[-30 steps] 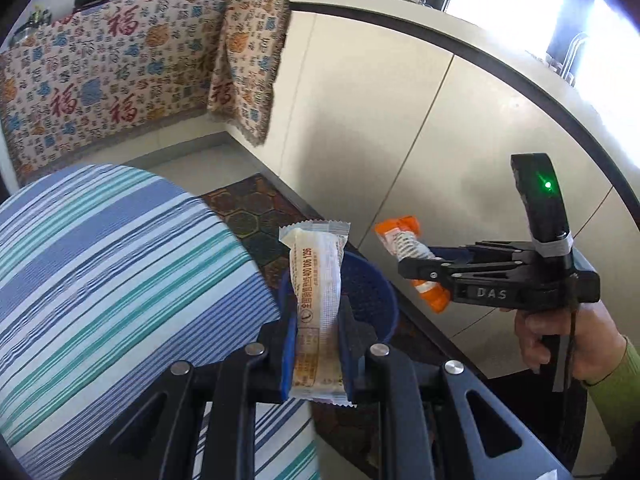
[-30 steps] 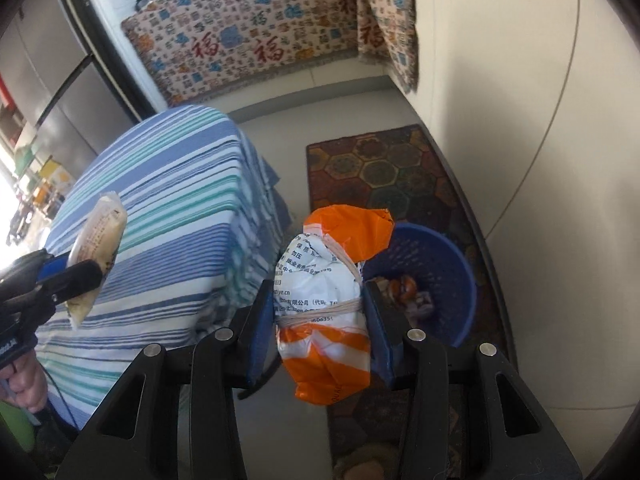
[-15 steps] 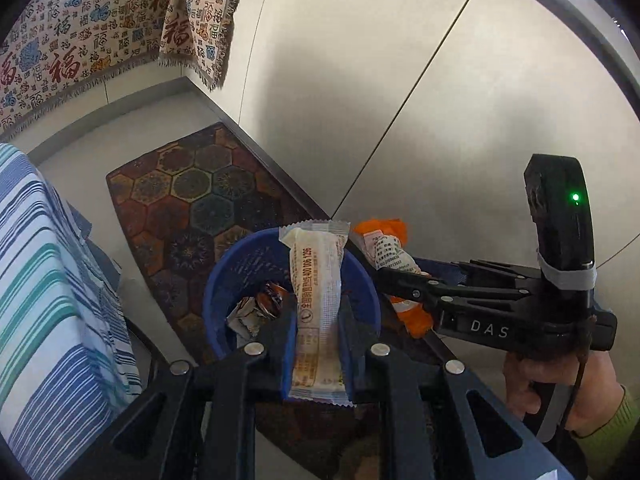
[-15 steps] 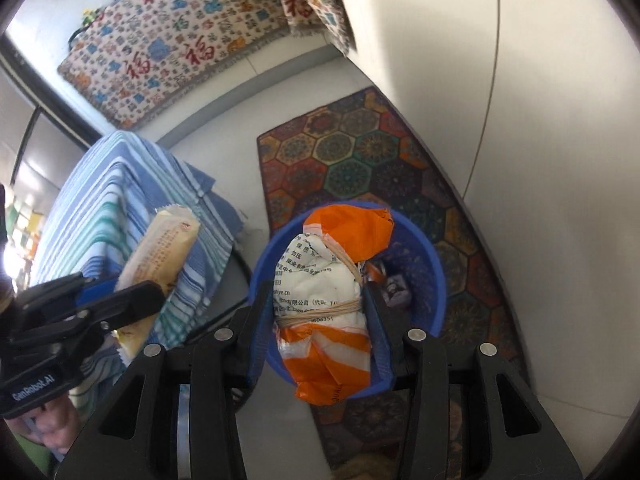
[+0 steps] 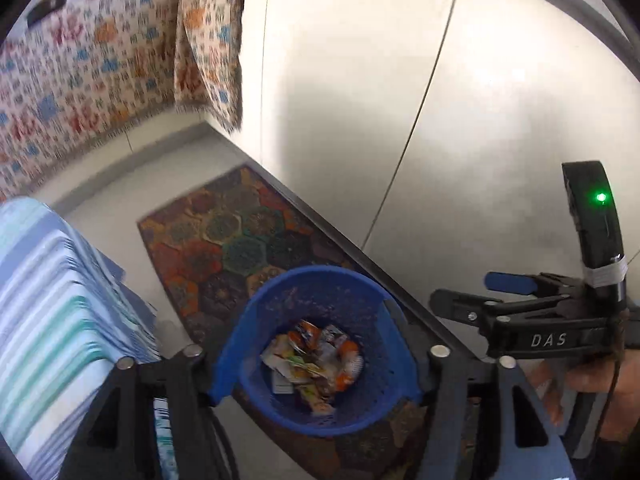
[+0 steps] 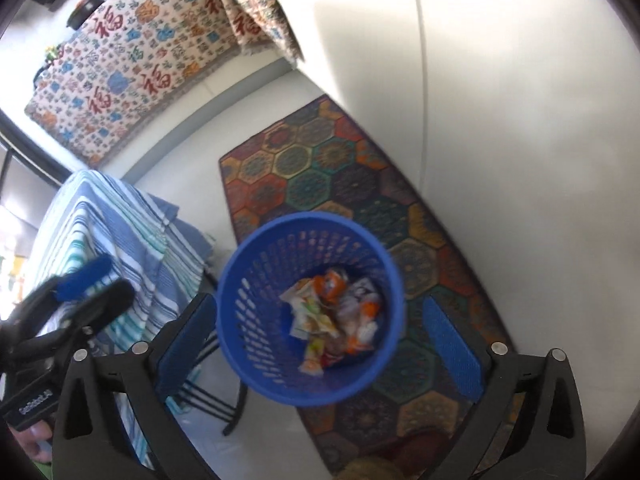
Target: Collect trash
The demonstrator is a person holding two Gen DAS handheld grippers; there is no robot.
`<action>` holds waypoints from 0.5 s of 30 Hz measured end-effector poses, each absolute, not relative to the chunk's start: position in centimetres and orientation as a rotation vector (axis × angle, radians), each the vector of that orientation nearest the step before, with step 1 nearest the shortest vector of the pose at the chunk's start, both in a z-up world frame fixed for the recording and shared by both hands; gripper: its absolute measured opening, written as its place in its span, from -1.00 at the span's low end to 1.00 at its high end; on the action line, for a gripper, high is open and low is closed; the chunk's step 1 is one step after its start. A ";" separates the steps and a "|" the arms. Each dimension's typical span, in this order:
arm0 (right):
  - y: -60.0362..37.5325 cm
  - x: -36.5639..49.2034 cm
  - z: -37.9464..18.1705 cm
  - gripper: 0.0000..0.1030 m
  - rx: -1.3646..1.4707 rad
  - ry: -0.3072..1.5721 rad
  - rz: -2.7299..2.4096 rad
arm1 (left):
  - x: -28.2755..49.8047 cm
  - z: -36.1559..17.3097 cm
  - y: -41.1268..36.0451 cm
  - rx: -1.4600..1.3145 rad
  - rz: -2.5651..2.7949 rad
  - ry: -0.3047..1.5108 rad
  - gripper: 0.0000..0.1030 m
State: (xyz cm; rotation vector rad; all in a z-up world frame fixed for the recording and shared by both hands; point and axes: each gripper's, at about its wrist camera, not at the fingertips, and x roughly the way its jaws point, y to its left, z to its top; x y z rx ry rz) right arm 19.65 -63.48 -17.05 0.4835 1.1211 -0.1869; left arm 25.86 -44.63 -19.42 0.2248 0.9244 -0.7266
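A blue perforated basket (image 5: pixel 312 274) (image 6: pixel 308 222) stands on the floor rug, directly below both grippers. Several crumpled wrappers (image 5: pixel 316 356) (image 6: pixel 334 312), orange, white and yellow, lie at its bottom. My left gripper (image 5: pixel 316 376) hangs over the basket, its jaws opening with nothing between the blue pads (image 5: pixel 226 364). My right gripper (image 6: pixel 320 340) is over the basket too, its jaws opening wide and empty. The left wrist view shows the right gripper (image 5: pixel 464 292) at the right, held by a hand. The right wrist view shows the left gripper (image 6: pixel 104 280) at the left.
A table under a blue-and-green striped cloth (image 5: pixel 60 320) (image 6: pixel 112 232) stands left of the basket, with black metal legs (image 6: pixel 216 396) beneath it. A hexagon-patterned rug (image 5: pixel 240 248) (image 6: pixel 320 168) runs along white cabinet fronts (image 5: pixel 400 80). Patterned cloths (image 5: pixel 80 72) hang at the back.
Both grippers have sunk closer over the basket and opened. The beige wrapper has left the left jaws and the orange-and-white packet the right jaws.
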 end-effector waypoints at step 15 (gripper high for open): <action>-56.3 5.7 -7.9 0.99 0.349 0.990 -0.332 | 14.2 -13.3 -37.7 0.275 -0.634 0.883 1.00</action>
